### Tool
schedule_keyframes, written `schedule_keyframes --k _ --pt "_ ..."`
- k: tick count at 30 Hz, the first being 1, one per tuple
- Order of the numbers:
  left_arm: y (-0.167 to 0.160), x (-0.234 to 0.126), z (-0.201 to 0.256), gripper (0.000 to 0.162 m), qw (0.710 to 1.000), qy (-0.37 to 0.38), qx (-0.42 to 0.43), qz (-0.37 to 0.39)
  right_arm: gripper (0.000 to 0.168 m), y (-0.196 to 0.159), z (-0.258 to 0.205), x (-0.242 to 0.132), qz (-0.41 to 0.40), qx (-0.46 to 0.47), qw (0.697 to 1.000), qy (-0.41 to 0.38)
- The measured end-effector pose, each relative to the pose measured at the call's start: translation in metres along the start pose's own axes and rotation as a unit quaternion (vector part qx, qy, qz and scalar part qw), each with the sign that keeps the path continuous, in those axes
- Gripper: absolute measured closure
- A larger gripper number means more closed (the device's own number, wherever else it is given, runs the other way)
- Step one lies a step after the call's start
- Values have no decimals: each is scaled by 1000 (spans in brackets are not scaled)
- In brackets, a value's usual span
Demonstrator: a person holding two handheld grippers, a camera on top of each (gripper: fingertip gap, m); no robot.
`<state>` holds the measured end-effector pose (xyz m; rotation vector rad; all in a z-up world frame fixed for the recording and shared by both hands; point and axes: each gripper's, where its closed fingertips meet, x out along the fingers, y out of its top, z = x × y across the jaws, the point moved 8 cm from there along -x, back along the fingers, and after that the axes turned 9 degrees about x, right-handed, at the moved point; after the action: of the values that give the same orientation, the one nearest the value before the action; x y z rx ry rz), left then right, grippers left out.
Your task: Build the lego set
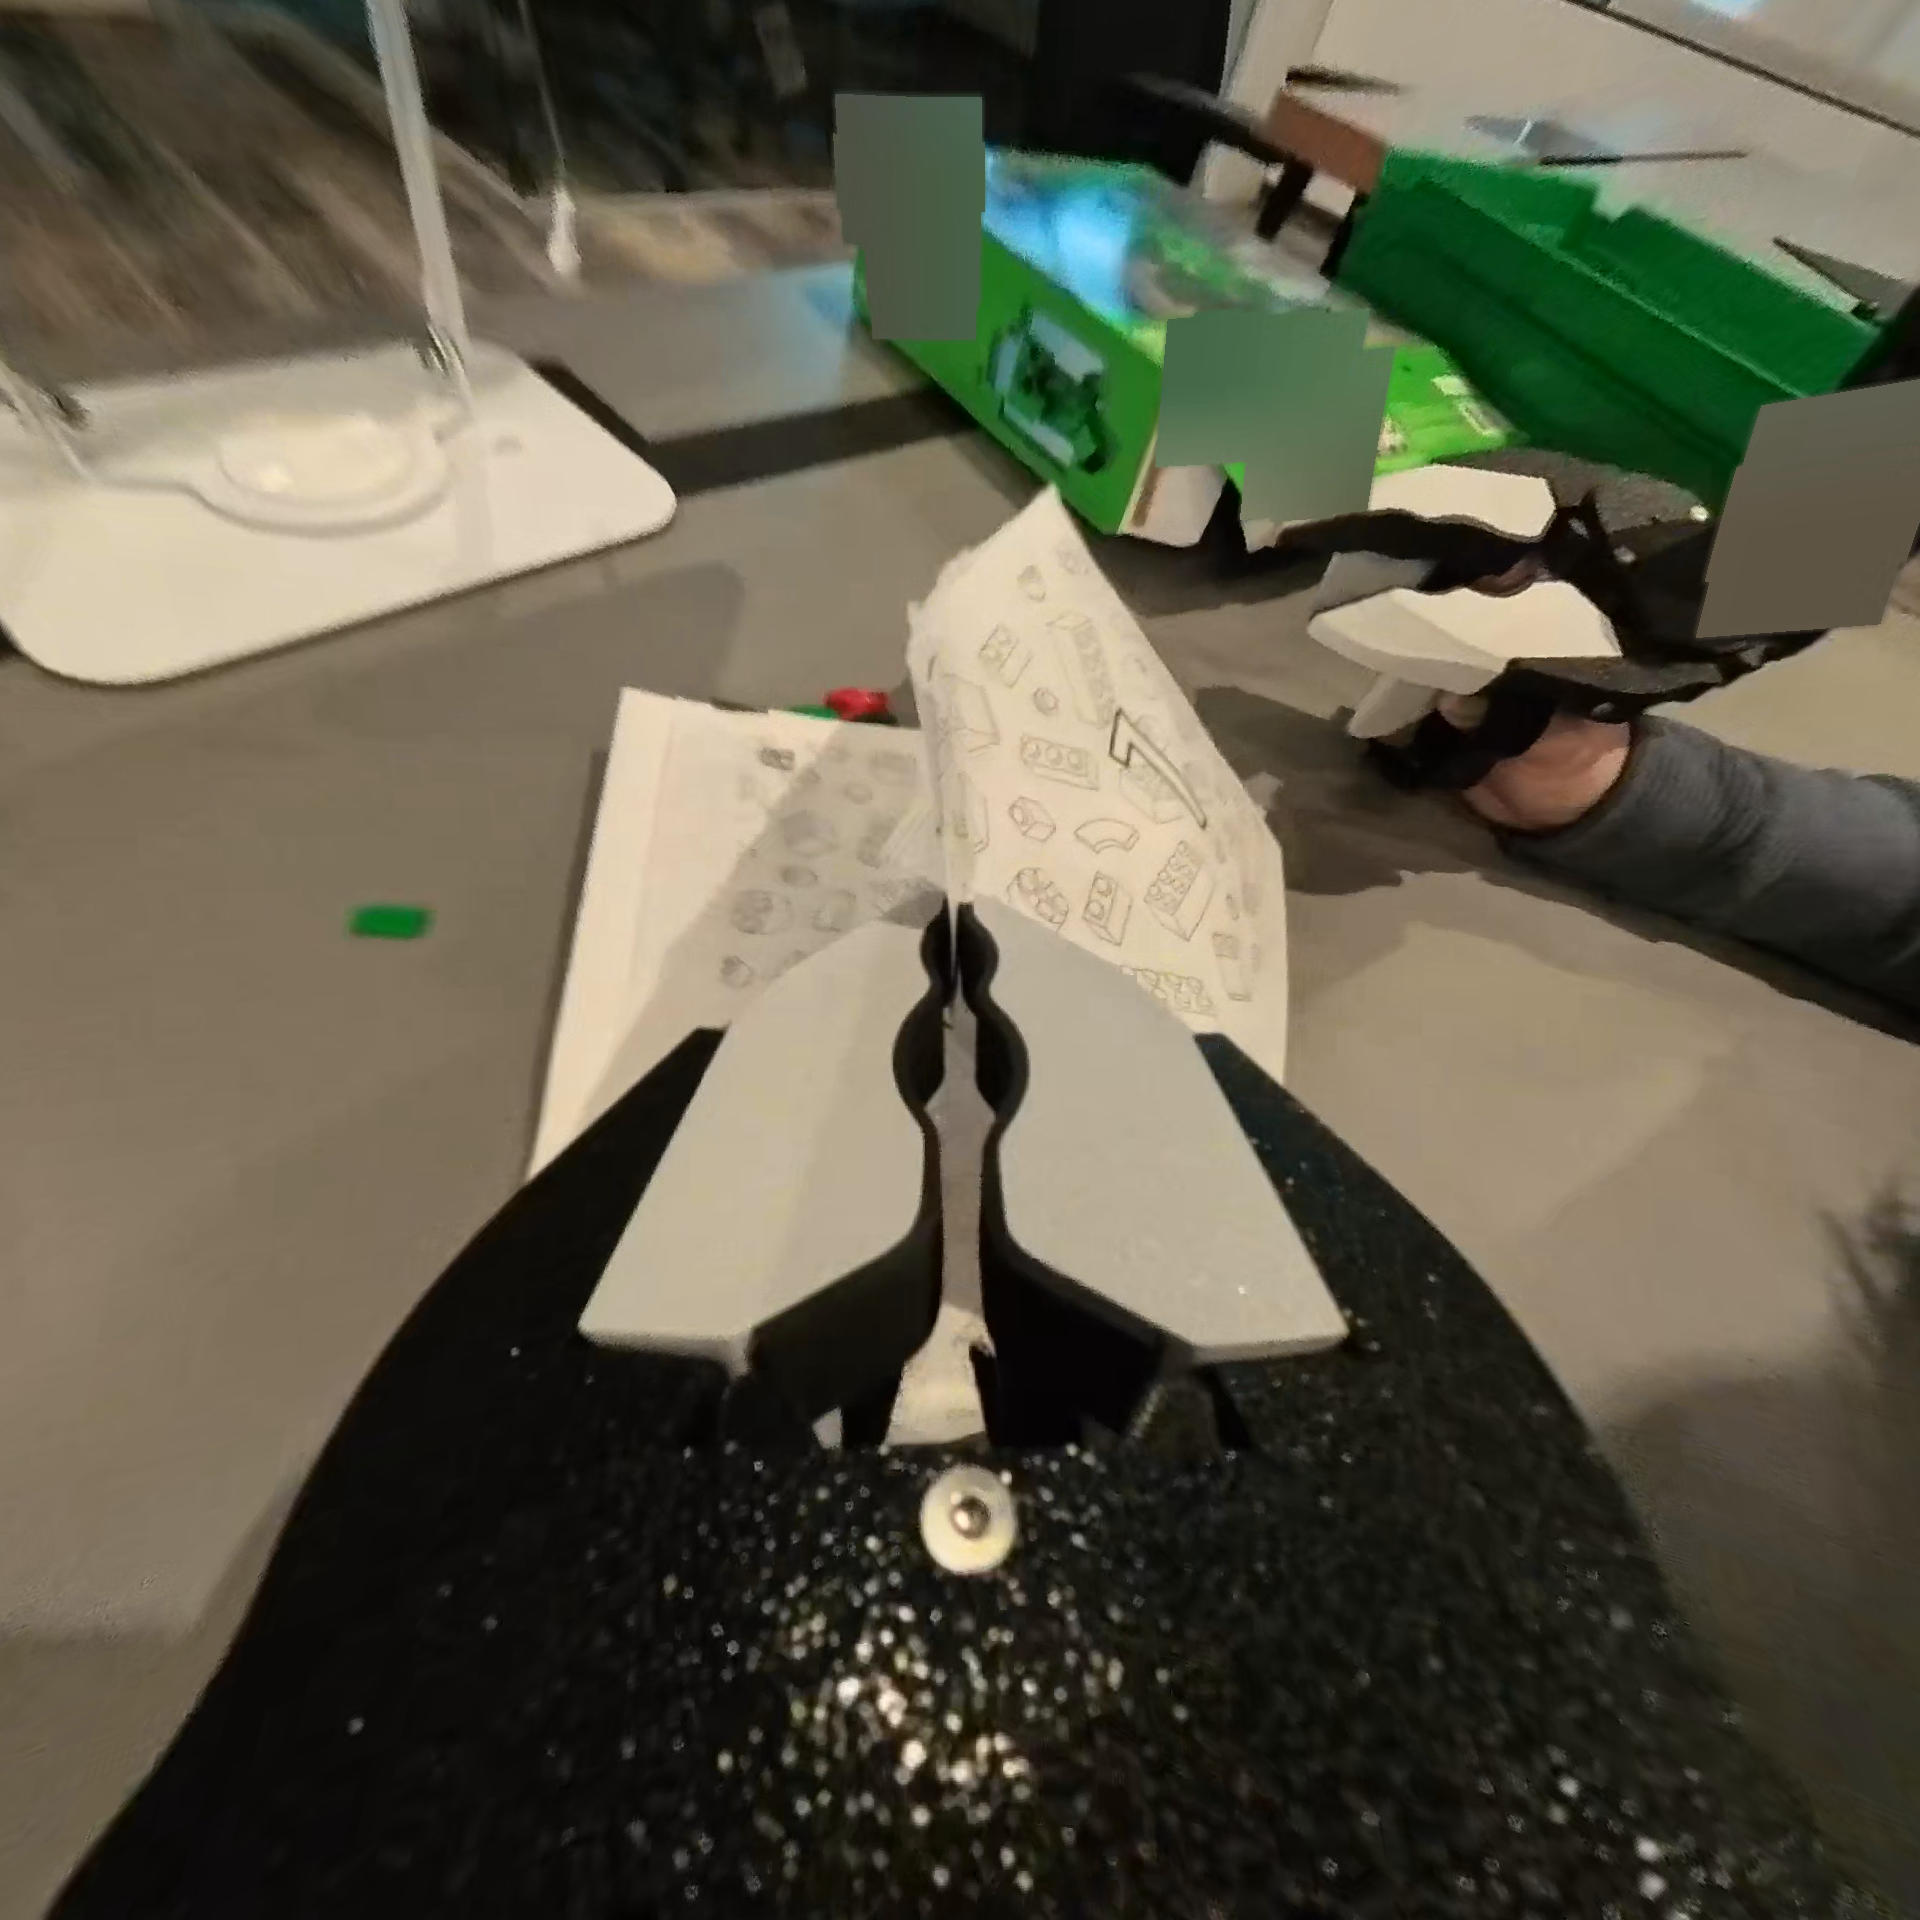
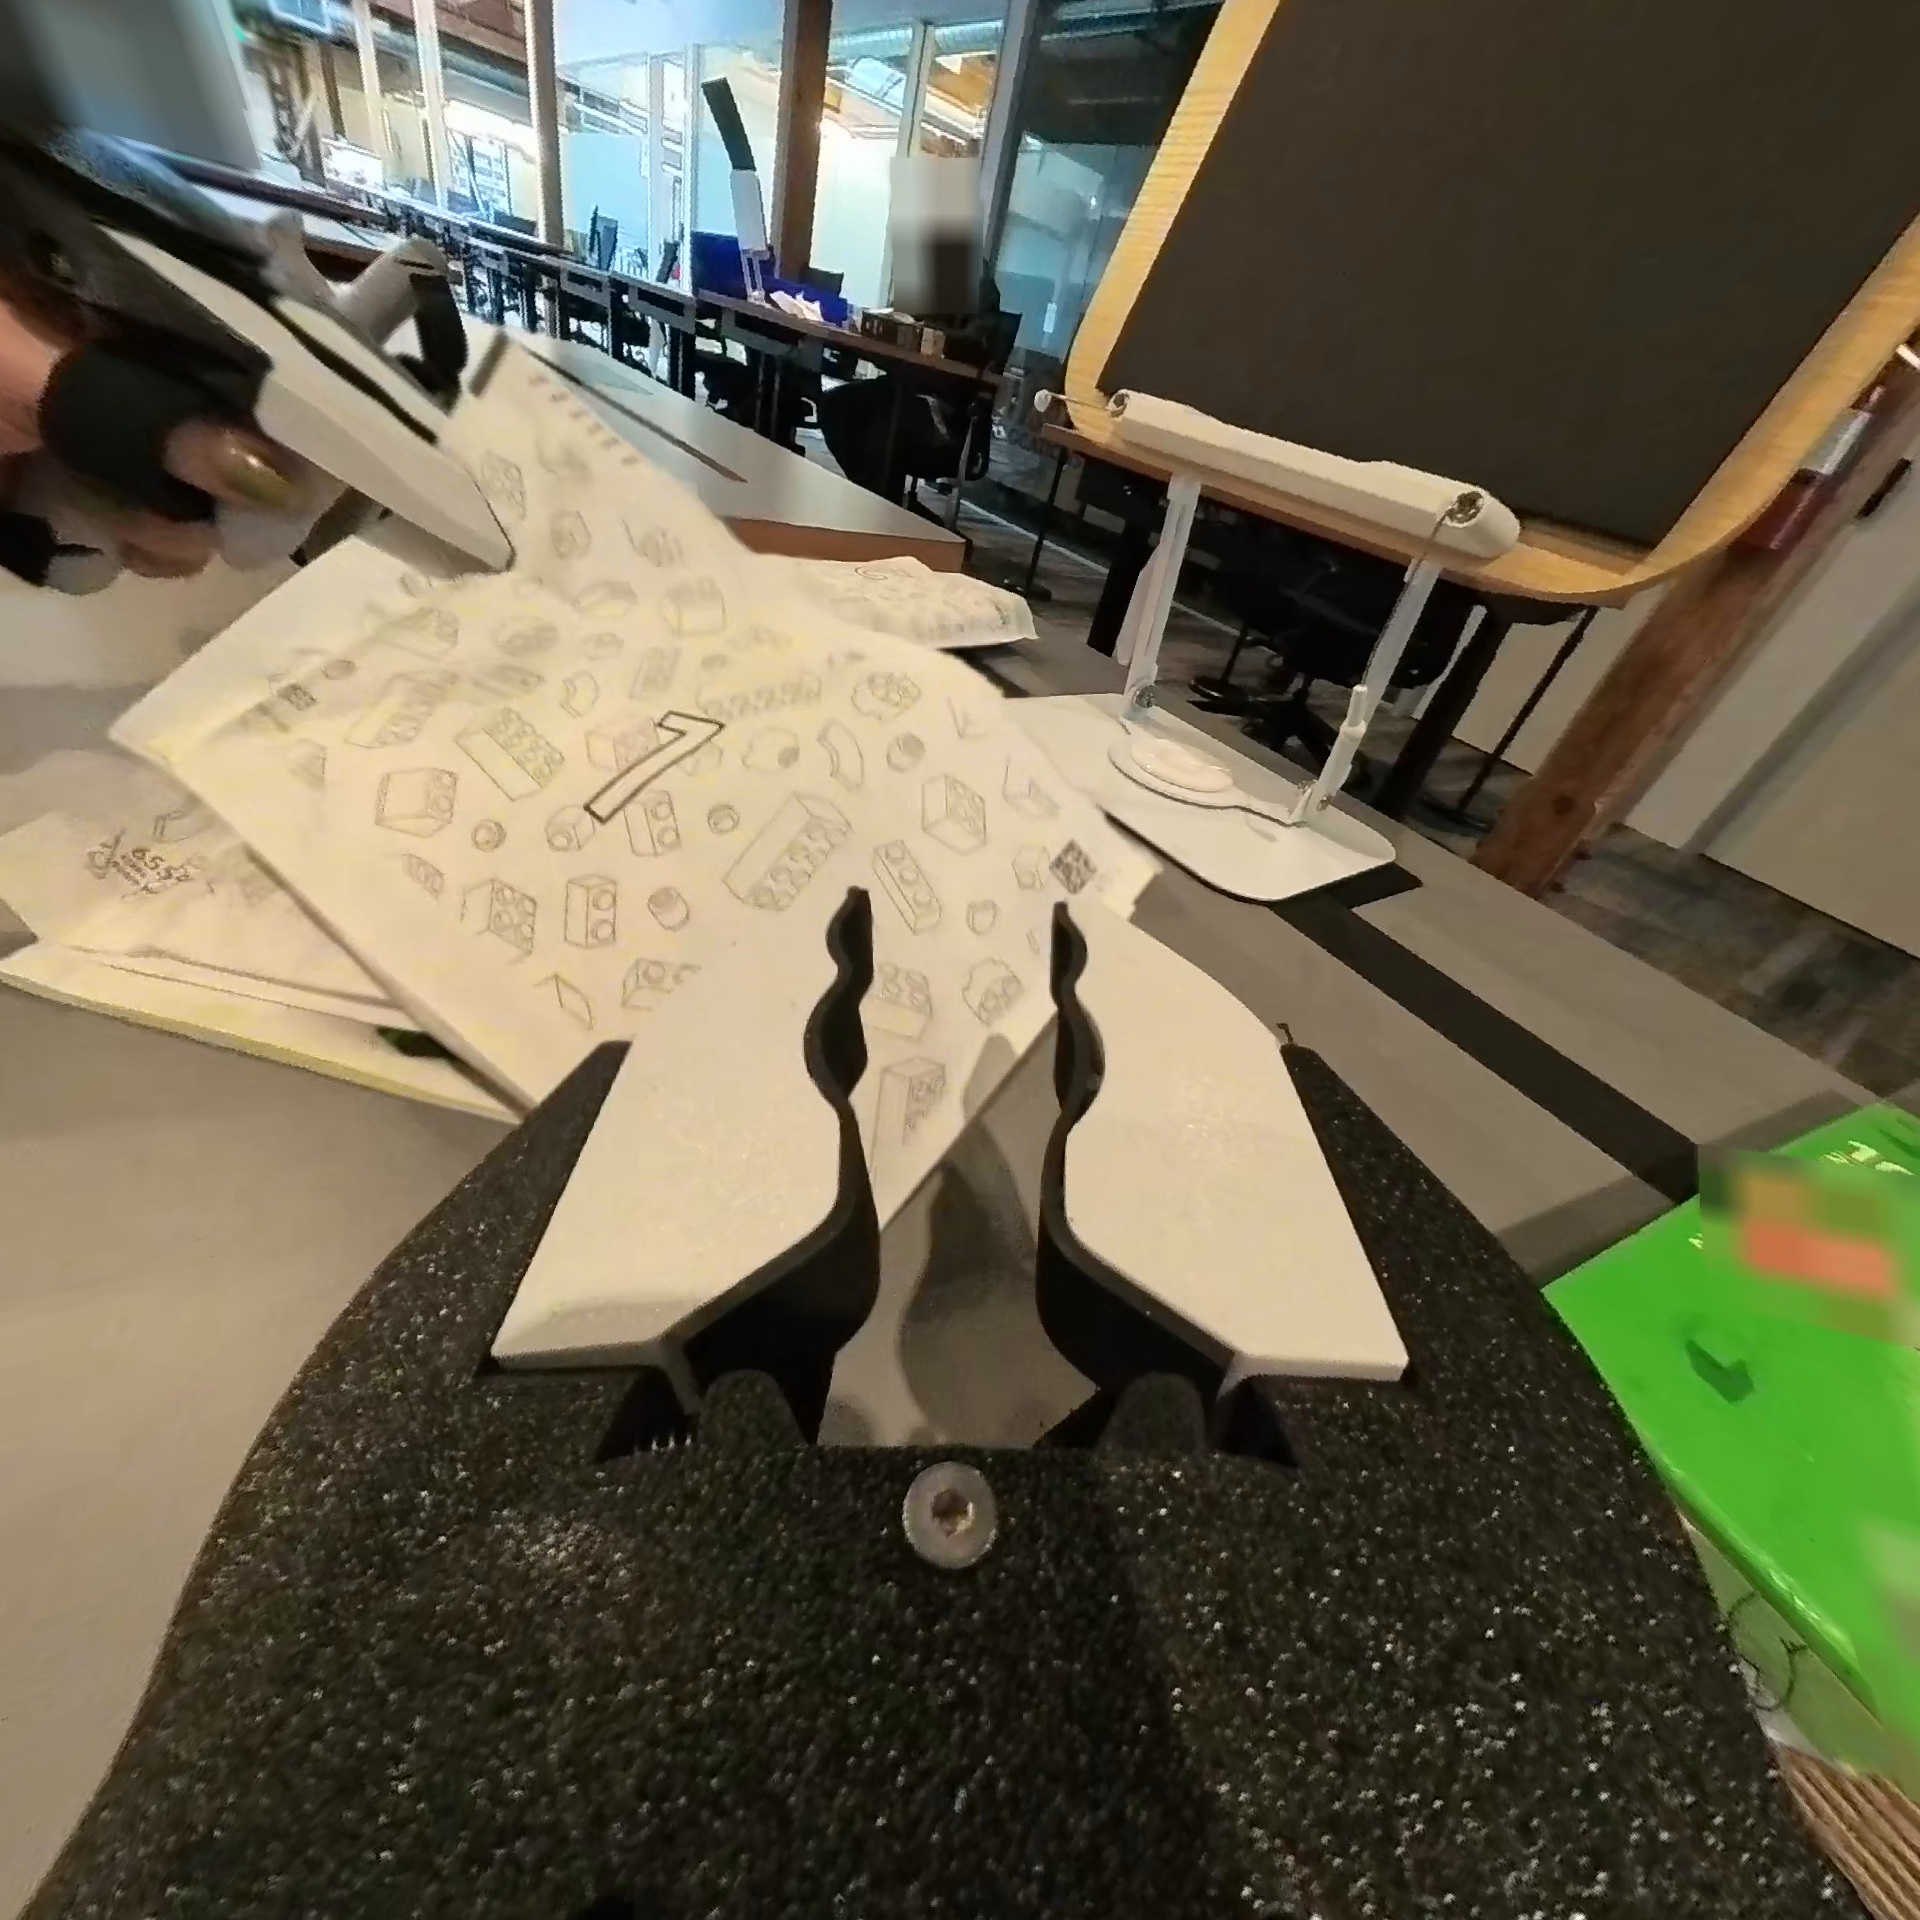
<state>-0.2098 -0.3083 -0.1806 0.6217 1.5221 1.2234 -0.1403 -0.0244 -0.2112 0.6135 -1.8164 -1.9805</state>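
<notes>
My left gripper (image 1: pixel 956 916) is shut on the edge of a white paper bag (image 1: pixel 1101 769) printed with brick drawings and holds it up off the grey table (image 1: pixel 260 1039). In the right wrist view the same bag (image 2: pixel 644 748) hangs tilted from the left gripper (image 2: pixel 483 551) at the upper left. My right gripper (image 2: pixel 958 914) is open, and the bag's lower corner shows in the gap between its fingers. I cannot tell whether they touch it. The right gripper (image 1: pixel 1340 675) also shows at the right of the left wrist view.
More white bags lie flat on the table (image 1: pixel 727 831) (image 2: pixel 135 883). A small green piece (image 1: pixel 390 922) lies to the left, with red and green pieces (image 1: pixel 852 704) behind the bags. A green box (image 1: pixel 1060 343) (image 2: pixel 1766 1403) and a white lamp base (image 1: pixel 312 520) (image 2: pixel 1247 821) stand nearby. Some 20 cm of space lies between my two pairs of fingers. Measured from the fingertips, the small green piece (image 1: pixel 390 922) is 15 cm or so from the left gripper and 30 cm from the right.
</notes>
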Motion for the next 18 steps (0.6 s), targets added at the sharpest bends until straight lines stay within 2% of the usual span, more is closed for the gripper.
schedule_keyframes --k 1,8,13,18 --pt "2 -5 1 162 1000 11 17 15 136 0 0 0 0 1 1000 0" --pt "6 -51 3 162 983 96 103 119 136 0 -1 1 -2 -1 1000 2" --pt "-5 -97 -10 162 969 177 54 163 136 -1 -1 1 -5 -3 1000 3" --pt "-20 -148 -19 162 954 249 48 160 136 -1 -3 2 -8 -7 1000 7"
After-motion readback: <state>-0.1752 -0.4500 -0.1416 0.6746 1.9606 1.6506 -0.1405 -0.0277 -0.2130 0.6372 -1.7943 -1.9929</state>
